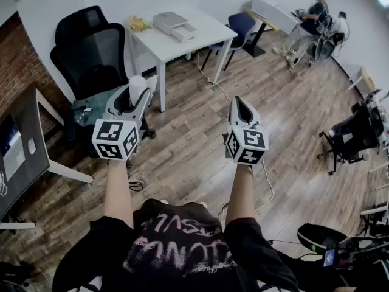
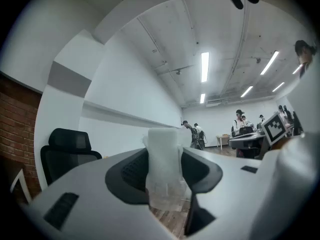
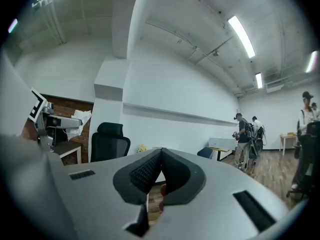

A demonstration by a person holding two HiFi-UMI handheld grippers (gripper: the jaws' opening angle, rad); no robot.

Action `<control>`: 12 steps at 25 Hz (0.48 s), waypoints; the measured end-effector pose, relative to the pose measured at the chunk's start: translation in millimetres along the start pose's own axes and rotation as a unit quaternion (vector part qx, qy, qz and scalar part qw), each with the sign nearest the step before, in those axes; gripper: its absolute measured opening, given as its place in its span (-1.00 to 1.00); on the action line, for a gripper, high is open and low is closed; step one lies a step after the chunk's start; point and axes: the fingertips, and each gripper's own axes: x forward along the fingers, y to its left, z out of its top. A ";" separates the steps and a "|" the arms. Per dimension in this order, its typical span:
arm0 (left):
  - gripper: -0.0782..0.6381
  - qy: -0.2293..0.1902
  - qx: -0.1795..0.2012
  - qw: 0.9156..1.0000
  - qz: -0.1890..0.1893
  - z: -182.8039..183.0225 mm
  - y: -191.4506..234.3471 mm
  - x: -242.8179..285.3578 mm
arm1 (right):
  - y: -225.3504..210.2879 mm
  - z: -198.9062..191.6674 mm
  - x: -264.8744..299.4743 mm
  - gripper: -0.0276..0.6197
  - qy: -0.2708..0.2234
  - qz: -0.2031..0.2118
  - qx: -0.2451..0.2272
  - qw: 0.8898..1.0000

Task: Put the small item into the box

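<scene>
At the far left a dark desk (image 1: 27, 132) stands against the brick wall, and just past it a black office chair (image 1: 91, 53), the nearest thing ahead of the left gripper (image 1: 136, 95). That gripper points level and is clamped on the small item (image 2: 164, 166), a pale, translucent plastic piece standing upright between the ribbed pads, its top poking above them. It looks light and thin-walled, so I judge it may flex or slip under a hard squeeze; the grip across its middle seems the right place, with gentle pressure. Further right comes a white table (image 1: 200, 32) carrying a yellow object (image 1: 138, 23) and a white boxy unit (image 1: 173, 24); whether that is the box or a printer I cannot tell, and no other box shows. A cable (image 1: 209, 78) trails over the wooden floor (image 1: 194, 139) beside the table leg and could catch a foot. The right gripper (image 1: 239, 104) is also level, its jaws pressed together with nothing between them. Beyond it sit a blue chair (image 1: 242, 26), seated people (image 1: 316, 11) well apart at the back, and another dark chair (image 1: 355, 132)
</scene>
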 end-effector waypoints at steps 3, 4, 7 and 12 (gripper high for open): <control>-0.28 -0.002 0.000 1.000 0.000 1.9 -1.6 -0.1 | 0.5 1.7 -2.0 -0.91 0.001 0.002 -0.005 1.000; -0.28 -0.003 -0.001 1.000 0.000 2.6 -1.8 -0.4 | 0.6 2.4 -2.4 -0.91 0.001 0.002 -0.005 1.000; -0.28 -0.003 -0.004 1.000 0.000 3.0 -0.7 -2.9 | 1.9 6.1 -4.9 -0.91 -0.010 -0.005 -0.009 1.000; -0.28 -0.002 -0.002 1.000 -0.001 2.1 -2.3 -5.8 | 8.1 10.0 -8.2 -0.89 -0.020 0.000 -0.018 1.000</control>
